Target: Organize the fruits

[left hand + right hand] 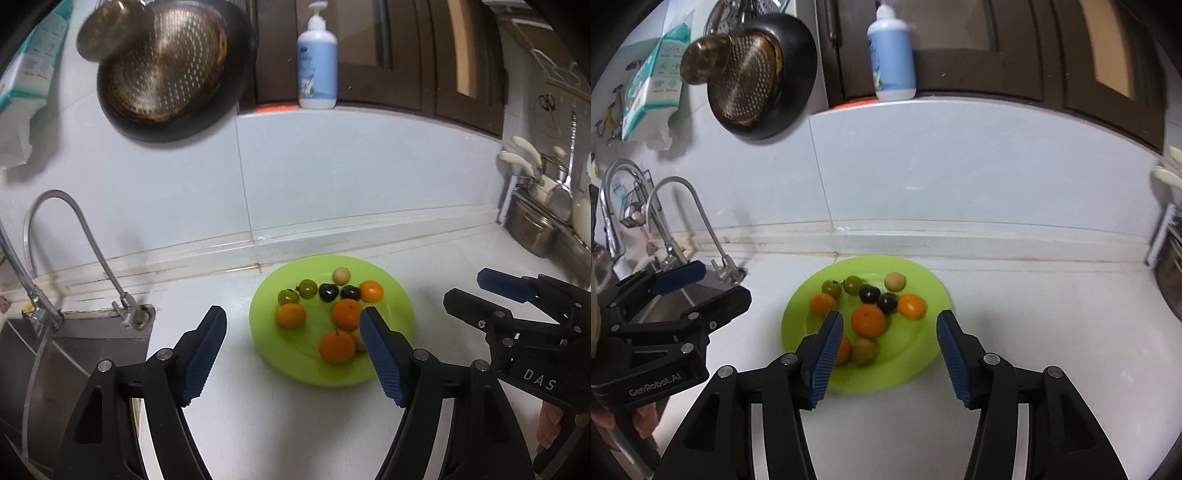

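Note:
A lime green plate point(399, 314) point(923, 332) sits on the white counter with several small fruits on it: oranges point(346, 313) point(868, 320), two green tomatoes point(307, 288) point(853, 284), two dark plums point(328, 291) point(870, 293) and a pale round fruit point(341, 275) point(895, 281). My left gripper point(293, 323) is open and empty, above the plate's near left side. My right gripper point(890, 326) is open and empty, above the plate's near edge. Each gripper shows in the other's view, at the right edge point(476, 291) and at the left edge point(716, 284).
A steel sink point(55, 354) with curved taps point(122, 306) point(720, 266) lies to the left. A black pan with a strainer point(166, 70) hangs on the wall. A soap bottle point(317, 62) stands on the ledge. Pots and utensils point(543, 206) crowd the right.

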The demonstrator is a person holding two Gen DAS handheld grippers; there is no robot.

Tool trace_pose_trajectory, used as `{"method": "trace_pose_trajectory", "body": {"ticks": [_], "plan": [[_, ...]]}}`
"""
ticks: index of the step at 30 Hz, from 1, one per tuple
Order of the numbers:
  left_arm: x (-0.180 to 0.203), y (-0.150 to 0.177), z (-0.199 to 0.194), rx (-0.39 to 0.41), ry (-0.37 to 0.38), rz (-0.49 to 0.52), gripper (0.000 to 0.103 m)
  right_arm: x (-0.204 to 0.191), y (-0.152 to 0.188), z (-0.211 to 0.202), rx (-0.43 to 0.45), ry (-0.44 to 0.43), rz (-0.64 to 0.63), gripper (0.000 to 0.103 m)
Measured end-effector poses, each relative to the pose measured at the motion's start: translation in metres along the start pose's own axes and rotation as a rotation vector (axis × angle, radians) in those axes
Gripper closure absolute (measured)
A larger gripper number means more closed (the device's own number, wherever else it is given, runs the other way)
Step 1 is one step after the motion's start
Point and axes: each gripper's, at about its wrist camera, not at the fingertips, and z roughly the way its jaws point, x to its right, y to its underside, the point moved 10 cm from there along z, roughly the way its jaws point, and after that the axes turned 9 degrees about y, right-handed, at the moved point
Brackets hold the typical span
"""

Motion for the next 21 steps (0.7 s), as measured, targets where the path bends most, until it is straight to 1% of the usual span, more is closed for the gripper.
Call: {"method": "trace_pose_trajectory", "body": {"ticks": [2,3,11,19,21], "plan": [[0.004,0.003,-0.011,0.012,-0.001,0.006,0.029,0.001,0.004,-0.012,0.008,0.009,0.009,0.045],[0.006,0.004,-0.017,0.018,-0.001,0.009,0.028,0.002,0.006,-0.016,0.011,0.012,0.011,0.044],[0.024,0.015,-0.059,0.05,-0.011,0.006,0.027,0.011,0.018,-0.063,0.047,0.034,0.02,0.044],[0.044,0.029,-0.098,0.08,-0.02,-0.013,0.025,0.014,0.032,-0.103,0.068,0.018,0.008,0.044],[0.048,0.032,-0.107,0.083,-0.02,-0.016,0.023,0.016,0.036,-0.112,0.073,0.016,0.008,0.044]]}}
